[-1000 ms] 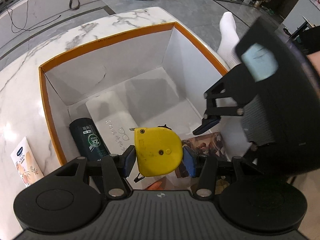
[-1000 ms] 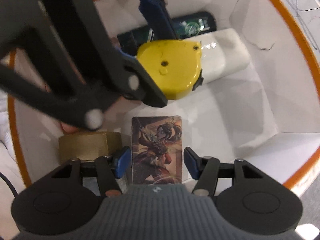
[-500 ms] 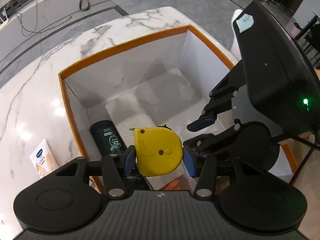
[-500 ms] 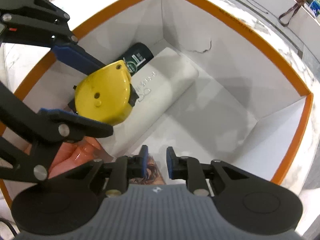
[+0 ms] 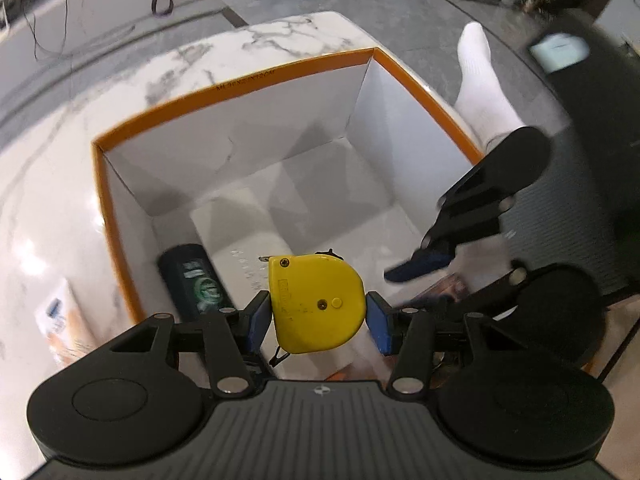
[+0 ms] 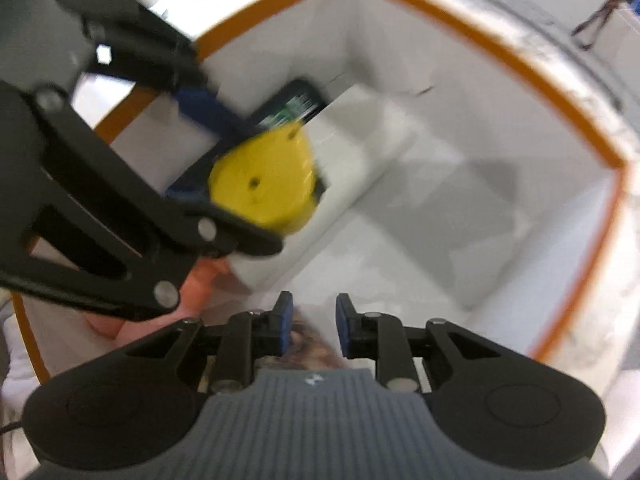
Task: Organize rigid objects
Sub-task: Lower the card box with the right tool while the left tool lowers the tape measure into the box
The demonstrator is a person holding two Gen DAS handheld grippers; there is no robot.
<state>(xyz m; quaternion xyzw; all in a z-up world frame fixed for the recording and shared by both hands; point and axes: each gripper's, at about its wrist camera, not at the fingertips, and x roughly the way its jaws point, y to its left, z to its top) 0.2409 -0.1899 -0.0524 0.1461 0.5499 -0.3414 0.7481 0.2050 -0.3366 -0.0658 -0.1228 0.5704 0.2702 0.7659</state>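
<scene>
Over box [image 5: 236,84] | left gripper [image 5: 318,316] clamps tape measure [image 5: 316,304] | right gripper [image 6: 310,326] seemingly empty

The right tongs [image 6: 311,327] have narrowed and let go of the card [image 6: 310,346].

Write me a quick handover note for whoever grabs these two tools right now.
Left tool: shut on the yellow tape measure, held above the orange-rimmed box, not yet placed.
Right tool: fingers apart, holding nothing, over the box's near corner; the picture card lies just below it.
In the box: dark green bottle by the left wall, white block beside it.
Left to do: set the tape measure down in the box and release.
</scene>
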